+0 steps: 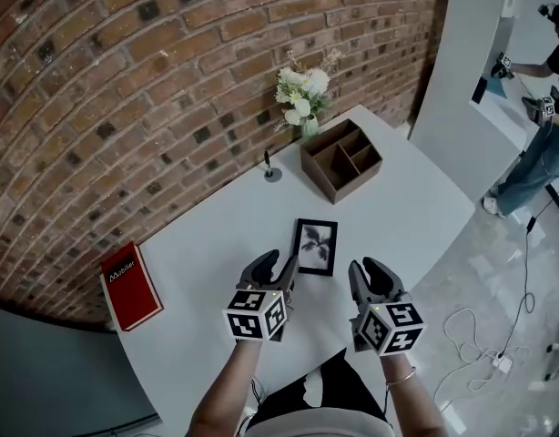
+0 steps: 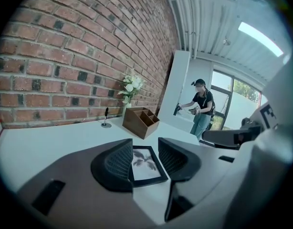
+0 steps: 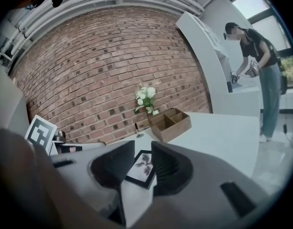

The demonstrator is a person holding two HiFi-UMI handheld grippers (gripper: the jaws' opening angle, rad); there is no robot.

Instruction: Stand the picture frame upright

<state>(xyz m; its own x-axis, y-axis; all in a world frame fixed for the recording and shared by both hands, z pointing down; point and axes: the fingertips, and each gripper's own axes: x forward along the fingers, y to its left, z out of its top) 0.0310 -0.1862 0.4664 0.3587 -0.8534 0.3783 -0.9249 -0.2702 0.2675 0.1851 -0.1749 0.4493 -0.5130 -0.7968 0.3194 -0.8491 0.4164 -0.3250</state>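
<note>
- Picture frame [image 1: 316, 246] lies flat on the white bench [image 1: 425, 208], whole only in the head view.
- Left gripper [image 1: 278, 271] and right gripper [image 1: 369, 276]: jaws apart, short of it, masking its edges in their own views.

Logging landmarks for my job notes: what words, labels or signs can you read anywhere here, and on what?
"Mobilier" (small, best reading): white print on the cover of the red book.
left gripper and right gripper: only black-and-white square patterns, no words.
picture frame: a leaf print, no text.
Nothing else is readable.
</note>
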